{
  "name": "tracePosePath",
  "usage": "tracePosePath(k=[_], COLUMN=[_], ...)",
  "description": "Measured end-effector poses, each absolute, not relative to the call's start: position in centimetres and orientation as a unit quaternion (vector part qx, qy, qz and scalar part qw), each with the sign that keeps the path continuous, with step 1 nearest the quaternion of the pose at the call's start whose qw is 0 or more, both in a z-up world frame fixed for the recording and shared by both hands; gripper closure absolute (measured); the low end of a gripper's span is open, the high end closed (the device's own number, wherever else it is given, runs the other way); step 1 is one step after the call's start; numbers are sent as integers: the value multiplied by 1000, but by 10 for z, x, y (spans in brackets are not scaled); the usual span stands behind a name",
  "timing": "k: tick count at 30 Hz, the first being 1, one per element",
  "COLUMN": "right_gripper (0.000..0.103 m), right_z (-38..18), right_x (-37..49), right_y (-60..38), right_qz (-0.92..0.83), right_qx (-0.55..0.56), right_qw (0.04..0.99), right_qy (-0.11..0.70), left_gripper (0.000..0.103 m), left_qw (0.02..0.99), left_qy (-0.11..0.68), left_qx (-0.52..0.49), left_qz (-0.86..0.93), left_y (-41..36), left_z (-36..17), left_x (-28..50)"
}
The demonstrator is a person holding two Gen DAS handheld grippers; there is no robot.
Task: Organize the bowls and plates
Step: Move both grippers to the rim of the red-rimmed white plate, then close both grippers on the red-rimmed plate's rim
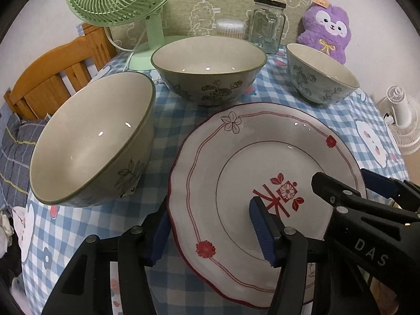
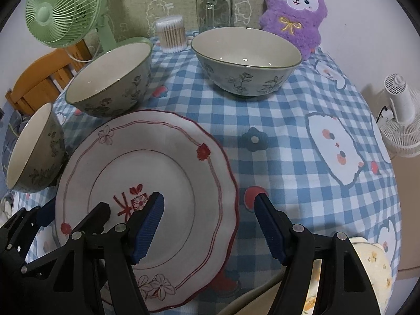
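A white plate (image 1: 236,162) with a red rim and red flowers lies on the blue checked tablecloth; it also shows in the right wrist view (image 2: 147,173). Three green floral bowls stand behind it: one at the left (image 1: 86,141) (image 2: 29,149), one in the middle (image 1: 208,68) (image 2: 110,78), one at the right (image 1: 320,73) (image 2: 246,60). My left gripper (image 1: 210,233) is open and straddles the plate's left edge. My right gripper (image 2: 210,225) is open and straddles the plate's right edge; it shows at the right of the left wrist view (image 1: 341,186).
At the back stand a green fan (image 1: 123,0), a glass jar (image 1: 267,26), a tub of cotton swabs (image 2: 170,34) and a purple plush toy (image 2: 294,13). A wooden chair (image 1: 50,78) is at the left, a white fan (image 2: 401,120) at the right. A cream floral dish (image 2: 372,273) sits at the near right.
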State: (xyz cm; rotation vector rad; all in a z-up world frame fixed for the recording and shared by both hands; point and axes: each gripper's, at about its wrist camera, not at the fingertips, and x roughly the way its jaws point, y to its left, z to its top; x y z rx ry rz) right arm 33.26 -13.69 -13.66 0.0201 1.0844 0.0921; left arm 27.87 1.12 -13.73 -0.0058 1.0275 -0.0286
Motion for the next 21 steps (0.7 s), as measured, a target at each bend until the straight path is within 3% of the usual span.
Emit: tracePosePath(k=[5,7,13,21], right_gripper=[30,41,50,52], right_z=[-141,-142,-143,-140], right_x=[336,335,336,329], right_y=[-138,-137,-134,-134], right_qz=[52,61,59,48], right_qx=[25,32,33,26], right_qw=[848,847,843,844], right_qy=[526,528,534,533], left_gripper=[43,43,43,46], left_qw=[873,873,877,878], left_qy=[488,487,480,479], left_qx=[0,4,11,7], left_qz=[-12,-13,-12,-11], left_y=[10,10,8,10], left_z=[-137,-137,-137,-136], left_x=[278,277,275,269])
